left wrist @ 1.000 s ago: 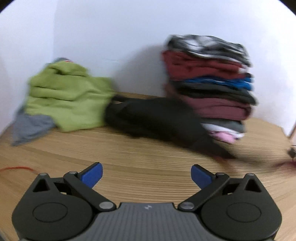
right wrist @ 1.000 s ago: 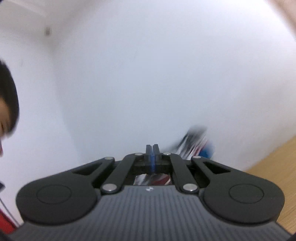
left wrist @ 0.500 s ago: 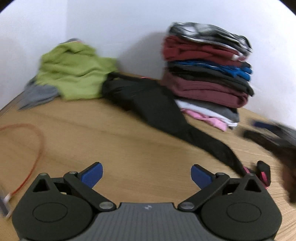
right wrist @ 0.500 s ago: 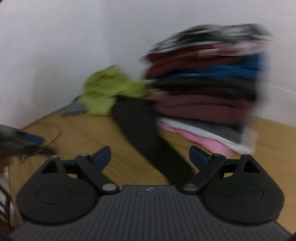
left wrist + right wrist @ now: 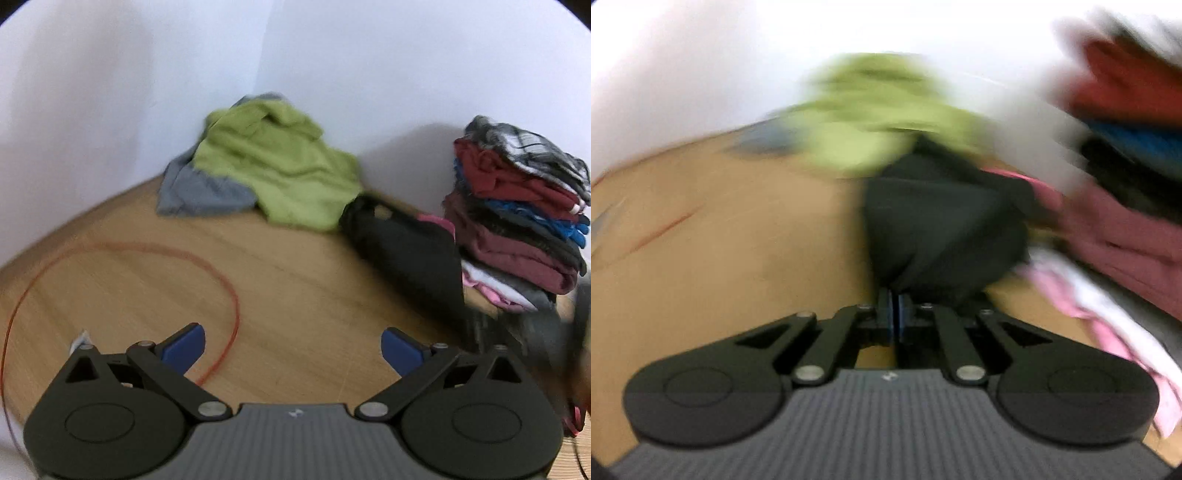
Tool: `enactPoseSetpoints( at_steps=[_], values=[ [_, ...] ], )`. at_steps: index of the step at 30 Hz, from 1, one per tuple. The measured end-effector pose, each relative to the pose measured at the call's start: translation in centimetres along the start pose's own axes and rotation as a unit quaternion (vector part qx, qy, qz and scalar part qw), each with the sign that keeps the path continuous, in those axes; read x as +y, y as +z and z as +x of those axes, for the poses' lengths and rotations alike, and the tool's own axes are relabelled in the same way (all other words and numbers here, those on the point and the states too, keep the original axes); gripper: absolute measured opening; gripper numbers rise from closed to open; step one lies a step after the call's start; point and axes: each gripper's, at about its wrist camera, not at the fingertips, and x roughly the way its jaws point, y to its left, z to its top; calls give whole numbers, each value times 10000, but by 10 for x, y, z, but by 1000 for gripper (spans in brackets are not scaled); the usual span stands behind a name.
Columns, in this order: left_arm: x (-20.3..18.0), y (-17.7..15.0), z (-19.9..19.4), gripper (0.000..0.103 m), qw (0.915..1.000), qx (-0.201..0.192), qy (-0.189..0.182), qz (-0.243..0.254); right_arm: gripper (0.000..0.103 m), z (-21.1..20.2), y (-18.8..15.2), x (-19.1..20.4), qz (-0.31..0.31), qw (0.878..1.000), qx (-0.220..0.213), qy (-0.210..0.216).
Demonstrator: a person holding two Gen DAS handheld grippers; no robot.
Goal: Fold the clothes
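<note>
A black garment (image 5: 410,251) lies stretched across the wooden table (image 5: 295,280), from the green heap toward the lower right. My right gripper (image 5: 894,310) is shut on the near end of that black garment (image 5: 942,229), whose cloth bunches up just past the fingertips. My left gripper (image 5: 291,347) hangs open above bare wood, with nothing between its blue pads (image 5: 184,345). A blurred dark shape at the right edge of the left wrist view could be the right gripper.
A crumpled green garment (image 5: 273,166) over a grey one (image 5: 199,188) sits in the back corner. A tall stack of folded clothes (image 5: 517,221) stands at the right by the wall. A thin red cord (image 5: 221,295) loops over the table's left part.
The right gripper was open half a second ago and has closed on the black garment's near end. The left gripper has swung leftward, so the stack now sits at the right edge.
</note>
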Motion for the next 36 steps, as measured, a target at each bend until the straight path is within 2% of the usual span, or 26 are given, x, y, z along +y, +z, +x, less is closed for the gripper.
enactPoseSetpoints(
  at_steps=[2, 5, 6, 7, 8, 9, 13, 15, 17, 18, 20, 21, 22, 23, 24, 25, 26, 27, 28, 30, 33, 36],
  values=[
    [-5, 9, 7, 103, 9999, -67, 17, 75, 6, -39, -18, 53, -891, 9930, 142, 759],
    [-21, 12, 15, 103, 9999, -75, 35, 82, 11, -76, -42, 76, -459, 9838, 721, 1575],
    [-28, 11, 19, 103, 9999, -25, -44, 113, 24, -91, -52, 76, -75, 9816, 848, 1709],
    [-37, 8, 24, 103, 9996, 73, -136, 220, 33, -98, -58, 70, 322, 9800, 952, 1716],
    [-46, 5, 30, 103, 9991, 171, -228, 328, 58, -106, -65, 62, 665, 9781, 1084, 1650],
    [-55, 2, 35, 103, 9982, 269, -320, 435, 77, -119, -82, 61, 884, 9759, 1197, 1594],
    [-95, -4, 55, 103, 9917, 386, -694, 1014, 81, -140, -94, 29, 1865, 9687, 998, 1295],
    [-116, -3, 70, 103, 9817, 427, -988, 1574, 82, -139, -87, 13, 2337, 9628, 754, 1131],
    [-139, 0, 91, 103, 9603, 643, -1122, 2471, 82, -126, -79, 2, 2649, 9575, 541, 1009],
    [-149, 2, 99, 103, 9455, 728, -1113, 2971, 82, -118, -75, 0, 2723, 9559, 476, 989],
    [-148, 9, 103, 103, 9325, 678, -1191, 3342, 82, -94, -66, -7, 2950, 9496, 413, 973],
    [-147, 12, 106, 103, 9262, 661, -1232, 3503, 82, -78, -62, -12, 3192, 9415, 442, 982],
    [-139, 19, 110, 103, 9333, 787, -1331, 3242, 82, -61, -57, -15, 3451, 9321, 475, 990],
    [-132, 25, 117, 103, 9398, 971, -1452, 2938, 77, -51, -55, -20, 3699, 9224, 426, 1022],
    [-122, 29, 125, 103, 9453, 1219, -1609, 2560, 38, -45, -55, -22, 3963, 9130, 227, 938],
    [-118, 29, 132, 103, 9485, 1411, -1675, 2290, 10, -42, -54, -25, 4204, 9045, 63, 711],
    [-112, 29, 136, 103, 9525, 1559, -1625, 2050, 11, -42, -52, -28, 4452, 8940, -42, 498],
    [-105, 28, 140, 103, 9559, 1689, -1575, 1812, 10, -47, -51, -34, 4661, 8827, -278, 531],
    [-99, 28, 135, 103, 9619, 1548, -1555, 1629, 9, -57, -48, -40, 4792, 8741, -577, 551],
    [-92, 27, 121, 103, 9702, 1271, -1557, 1356, 9, -96, -38, -59, 4871, 8636, -1275, 248],
    [-87, 27, 97, 103, 9771, 867, -1619, 1071, 9, -190, -32, -100, 4887, 8339, -2533, -403],
    [-82, 26, 73, 103, 9816, 465, -1675, 790, 9, -304, -38, -123, 4511, 8063, -3521, -1495]
  ],
)
